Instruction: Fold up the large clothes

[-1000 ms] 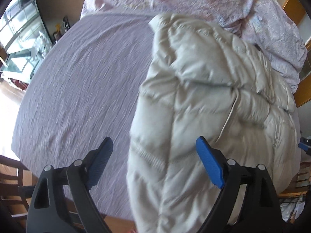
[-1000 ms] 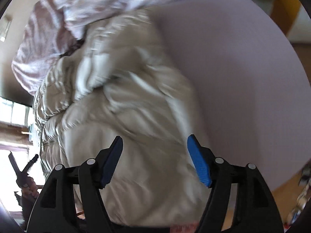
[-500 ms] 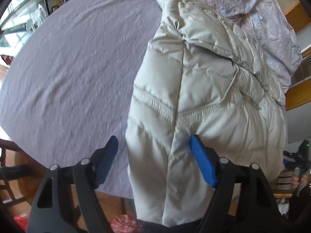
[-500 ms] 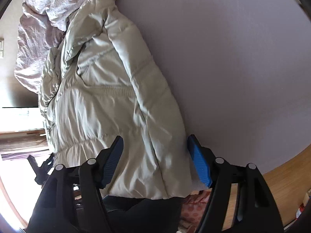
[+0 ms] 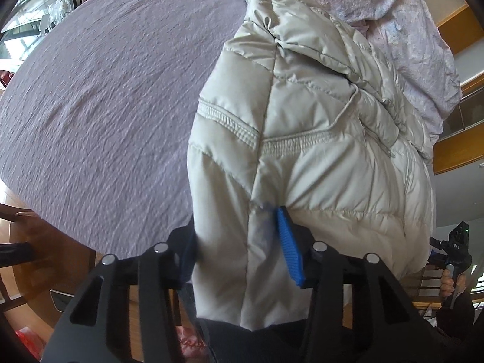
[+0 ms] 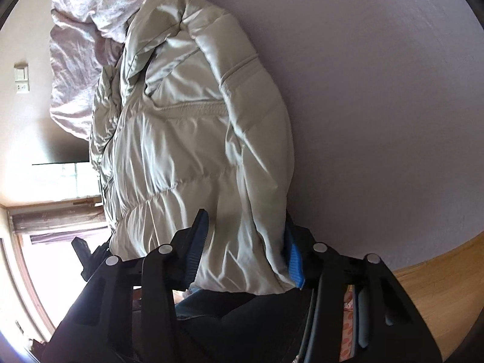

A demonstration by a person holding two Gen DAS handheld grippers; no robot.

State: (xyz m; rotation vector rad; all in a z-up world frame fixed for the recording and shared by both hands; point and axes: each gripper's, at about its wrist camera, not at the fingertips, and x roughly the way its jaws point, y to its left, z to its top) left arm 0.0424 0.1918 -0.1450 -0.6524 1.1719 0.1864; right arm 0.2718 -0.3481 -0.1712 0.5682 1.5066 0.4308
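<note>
A cream puffer jacket (image 5: 302,121) lies lengthwise on a bed with a lilac sheet (image 5: 106,90), its hem hanging over the near edge. My left gripper (image 5: 239,242) is shut on the hem's left part, blue pads pressed into the padding. In the right wrist view the same jacket (image 6: 187,151) lies on the sheet (image 6: 378,106). My right gripper (image 6: 245,251) is shut on the hem's right part, the fabric bunched between its pads.
A crumpled pale pink duvet (image 5: 408,15) is heaped at the bed's far end behind the jacket, also in the right wrist view (image 6: 78,45). Wooden floor (image 6: 438,272) lies beyond the bed's near edge. The other gripper (image 5: 453,248) shows at the right.
Both grippers have moved down to the jacket's hem and closed on it. One second ago both were open above the jacket.
</note>
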